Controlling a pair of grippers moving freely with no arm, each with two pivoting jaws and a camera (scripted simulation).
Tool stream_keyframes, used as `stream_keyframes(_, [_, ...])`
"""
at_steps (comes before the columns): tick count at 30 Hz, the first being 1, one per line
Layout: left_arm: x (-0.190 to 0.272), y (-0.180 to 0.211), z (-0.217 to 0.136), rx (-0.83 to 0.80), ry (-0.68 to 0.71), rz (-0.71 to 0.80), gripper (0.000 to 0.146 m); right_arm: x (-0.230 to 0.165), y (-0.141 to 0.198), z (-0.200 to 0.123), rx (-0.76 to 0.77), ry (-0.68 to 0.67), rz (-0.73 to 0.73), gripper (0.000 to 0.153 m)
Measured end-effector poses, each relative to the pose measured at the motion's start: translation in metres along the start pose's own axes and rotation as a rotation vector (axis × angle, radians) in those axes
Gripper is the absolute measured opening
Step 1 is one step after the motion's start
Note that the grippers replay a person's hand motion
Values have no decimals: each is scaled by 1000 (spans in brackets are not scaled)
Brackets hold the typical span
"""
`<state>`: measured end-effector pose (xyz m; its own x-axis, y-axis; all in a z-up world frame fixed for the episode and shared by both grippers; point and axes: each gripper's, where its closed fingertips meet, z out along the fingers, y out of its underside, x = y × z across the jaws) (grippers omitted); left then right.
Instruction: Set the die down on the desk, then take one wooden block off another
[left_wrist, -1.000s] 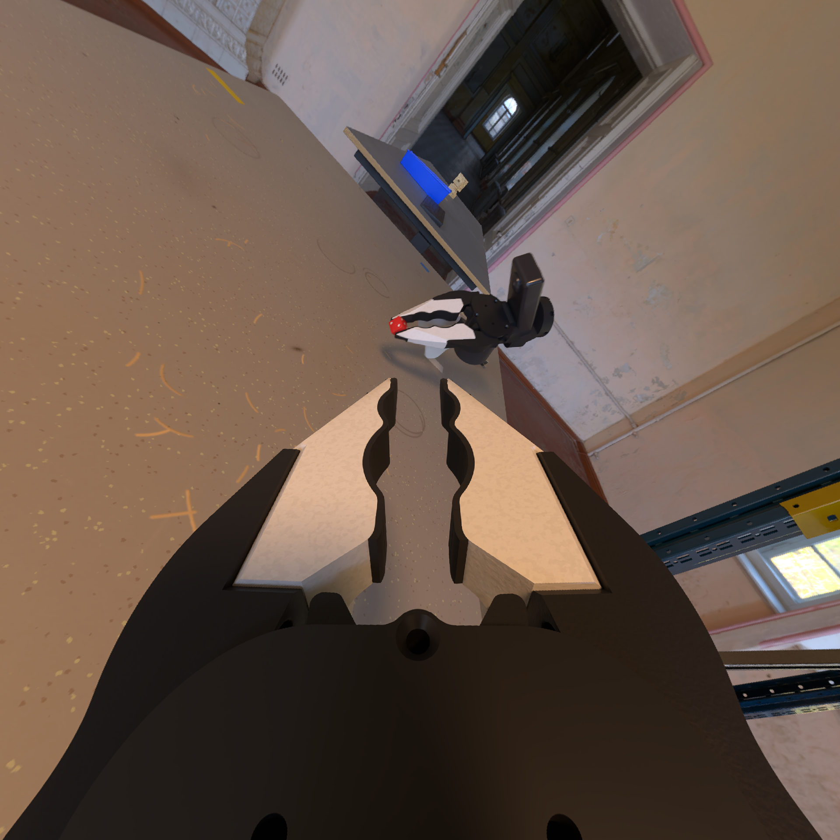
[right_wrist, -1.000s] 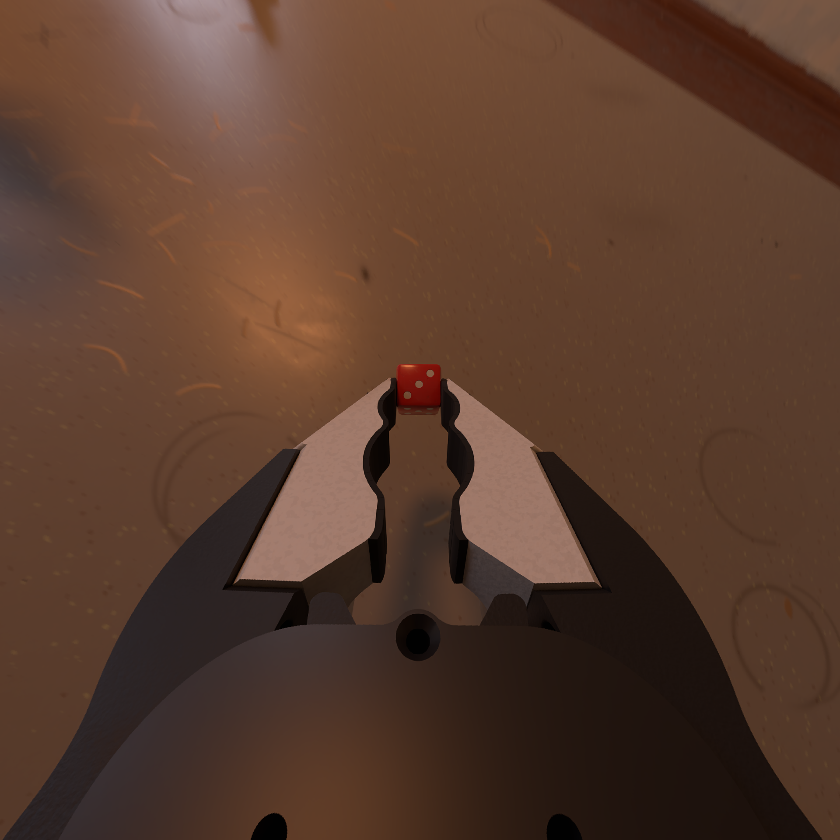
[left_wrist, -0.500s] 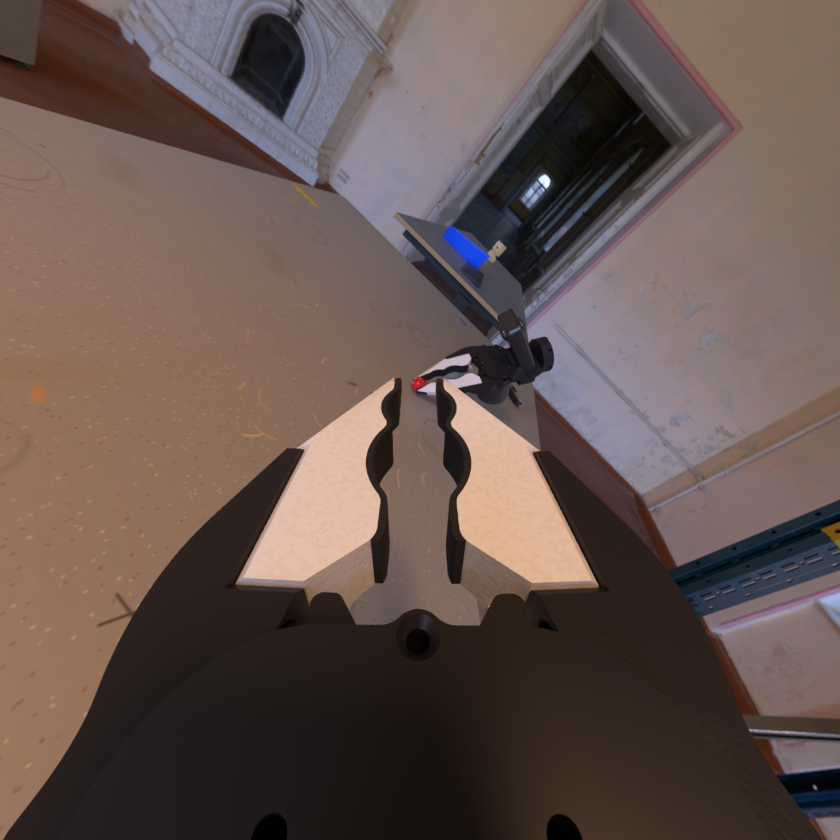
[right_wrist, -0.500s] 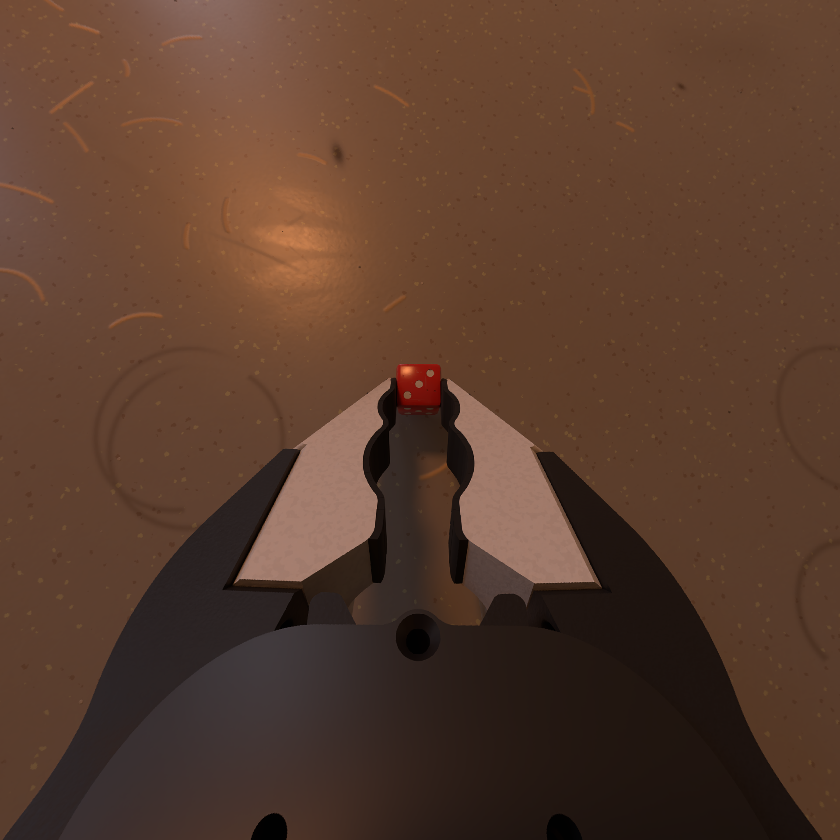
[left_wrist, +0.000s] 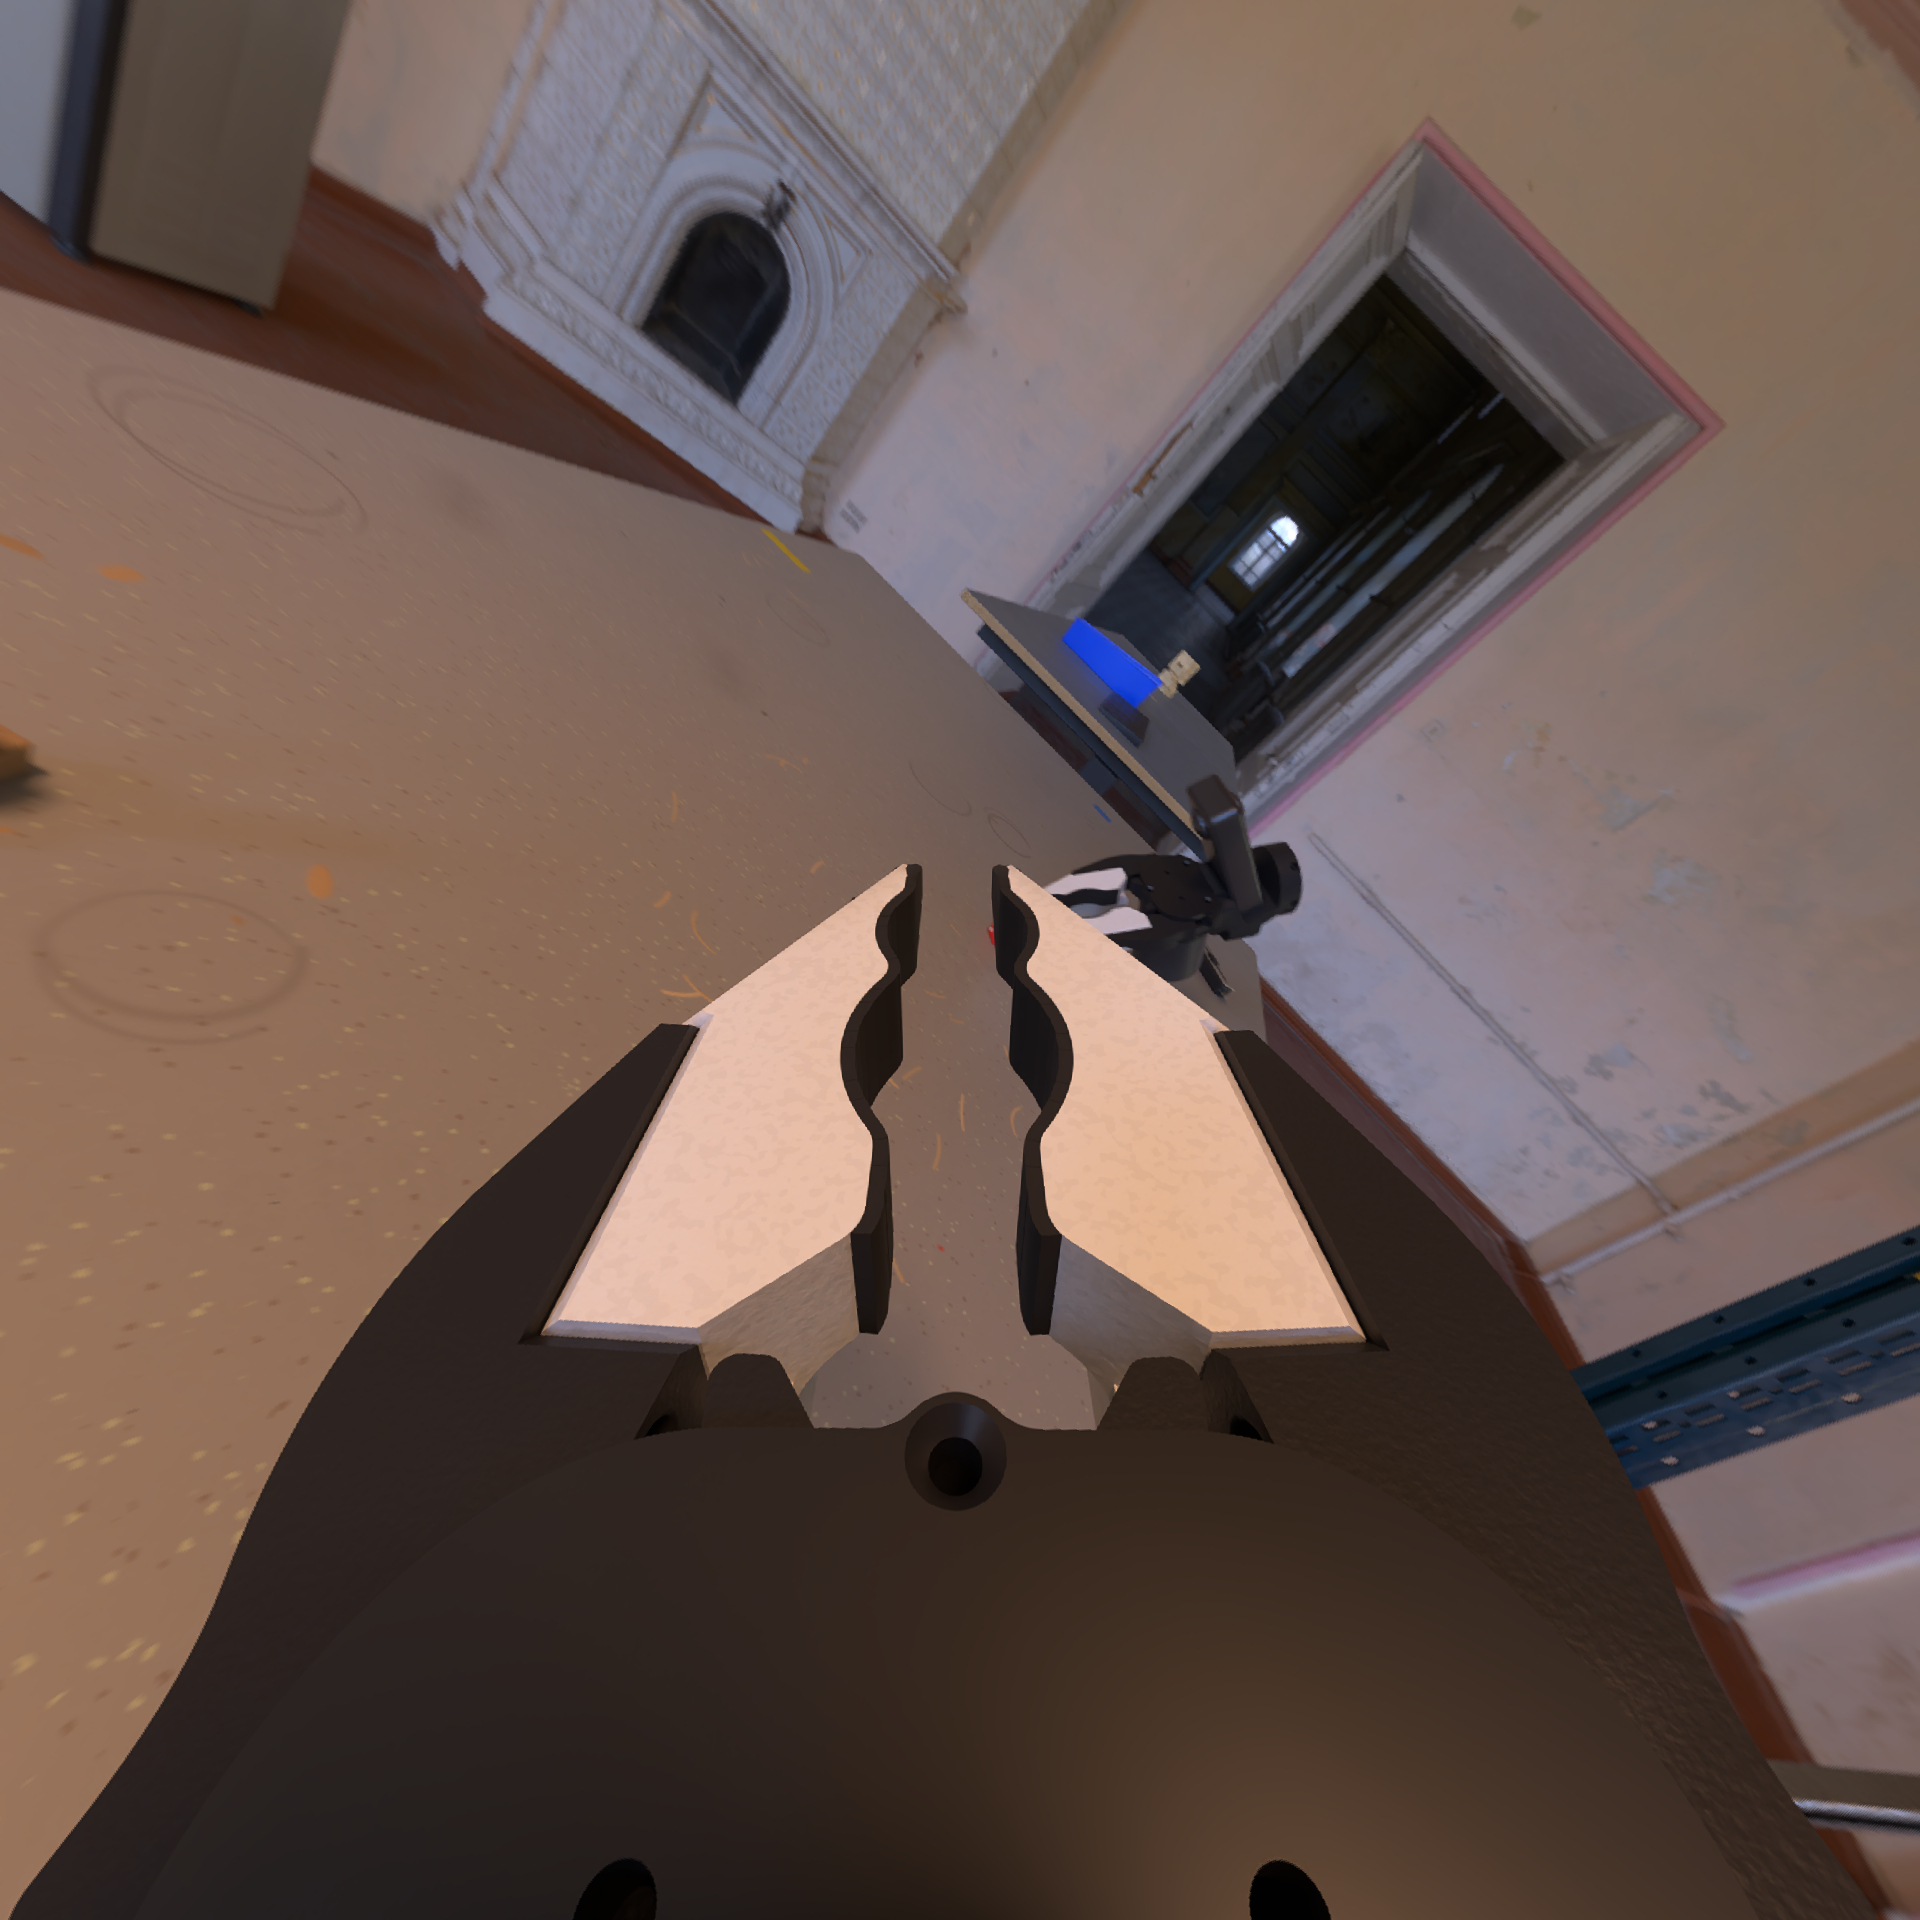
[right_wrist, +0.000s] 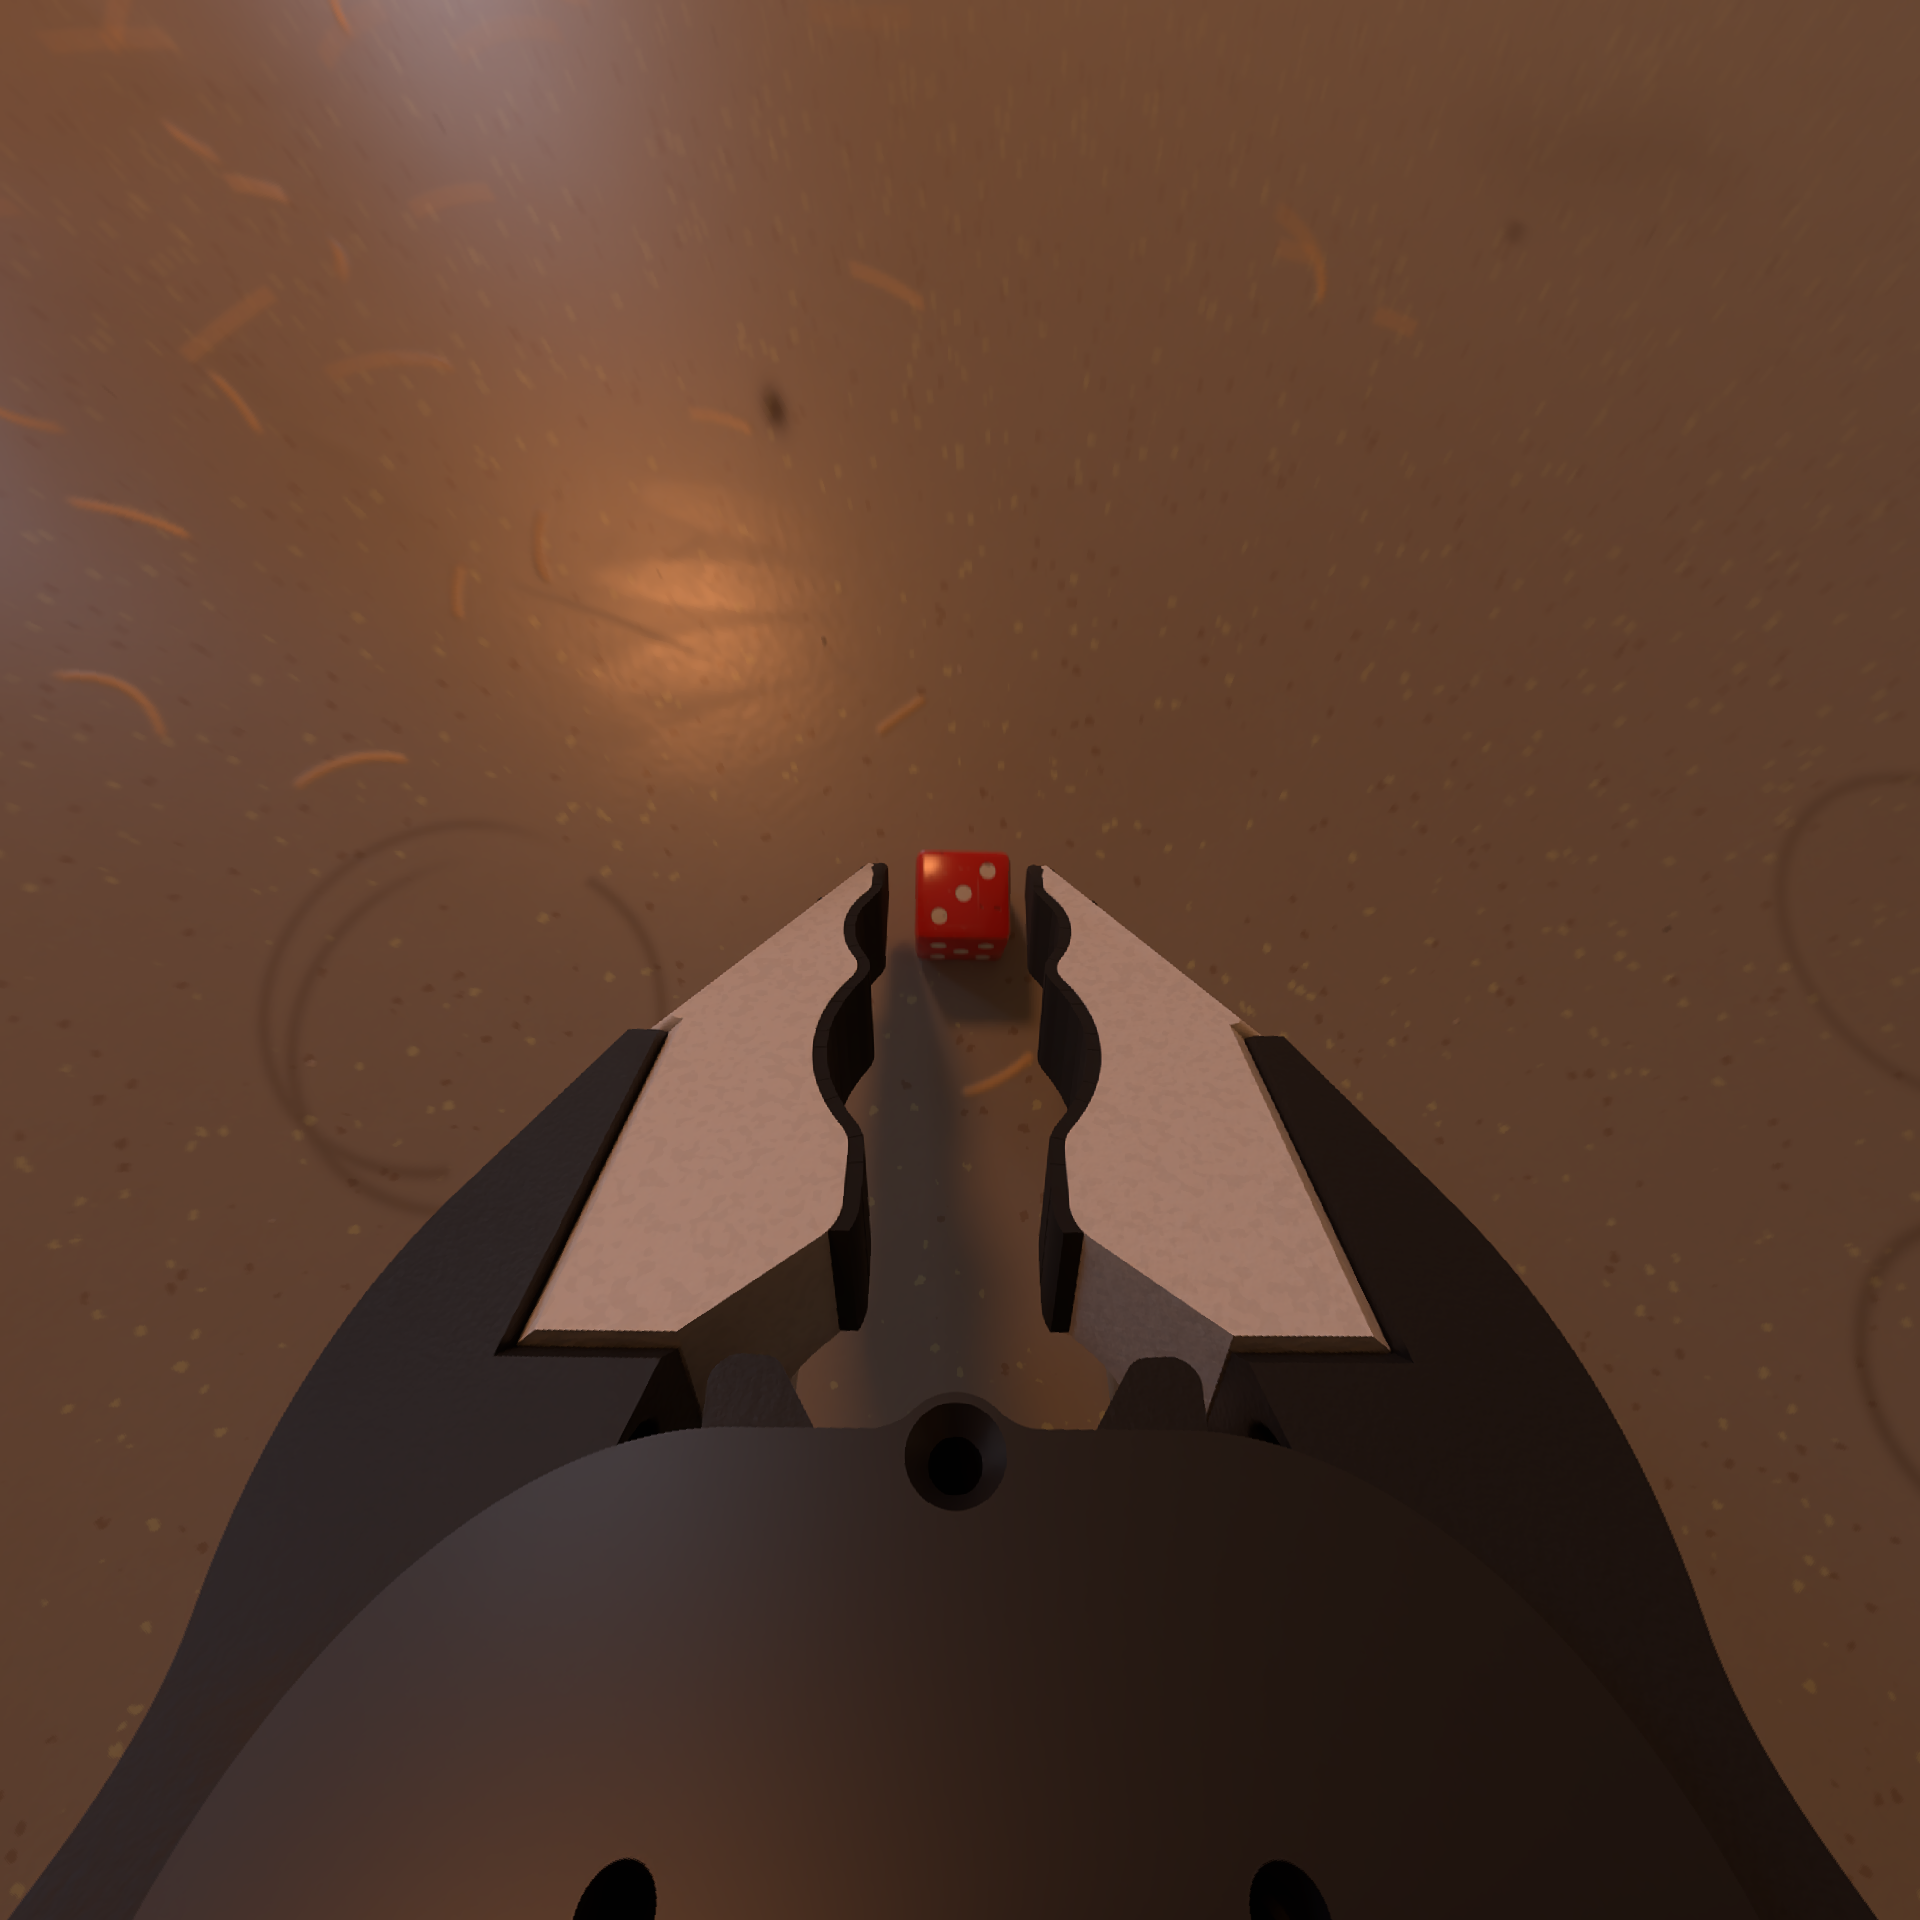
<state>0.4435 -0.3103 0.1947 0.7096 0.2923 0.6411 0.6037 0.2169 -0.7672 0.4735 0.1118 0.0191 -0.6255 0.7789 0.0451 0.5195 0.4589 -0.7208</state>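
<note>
In the right wrist view the red die (right_wrist: 963, 904) rests on the brown desk (right_wrist: 1351, 623) and casts a shadow toward me. My right gripper (right_wrist: 956, 883) is open, with a fingertip on each side of the die and a small gap at both sides. My left gripper (left_wrist: 954, 883) is low over the desk, empty, with only a narrow slit between its fingers. In the left wrist view the right gripper (left_wrist: 1174, 904) shows farther off near the desk's edge, with a sliver of the die (left_wrist: 992, 935) beside my right finger. A light wooden piece (left_wrist: 10, 758) shows blurred at the left edge.
A small grey table (left_wrist: 1184, 748) stands beyond the desk's far corner, bearing a blue block (left_wrist: 1110, 660) and a small pale block (left_wrist: 1179, 670). The desk's edge (left_wrist: 1351, 1091) runs diagonally on the right. A white fireplace (left_wrist: 717, 301) and a dark doorway (left_wrist: 1351, 499) lie behind.
My right gripper has opened and let go of the die, which now sits on the desk. The left wrist view has swung, and the slit between my left fingers has narrowed slightly.
</note>
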Motion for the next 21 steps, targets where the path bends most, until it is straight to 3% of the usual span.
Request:
stream_keyframes(4, [-2,-19,-26,70,-67,65,14,4,-40,-33,252,72,-67,28])
stream_keyframes(7, [0,-35,-45,123,-120,134,16,11,-75,-72,498,256,-182,30])
stream_keyframes(9, [1,-44,-56,150,-160,179,17,15,-87,-91,584,380,-242,33])
stream_keyframes(15, [8,-57,-77,216,-259,320,21,16,-96,-108,593,614,-398,34])
stream_keyframes(21, [14,-66,-76,238,-274,416,25,19,-96,-107,572,674,-444,34])
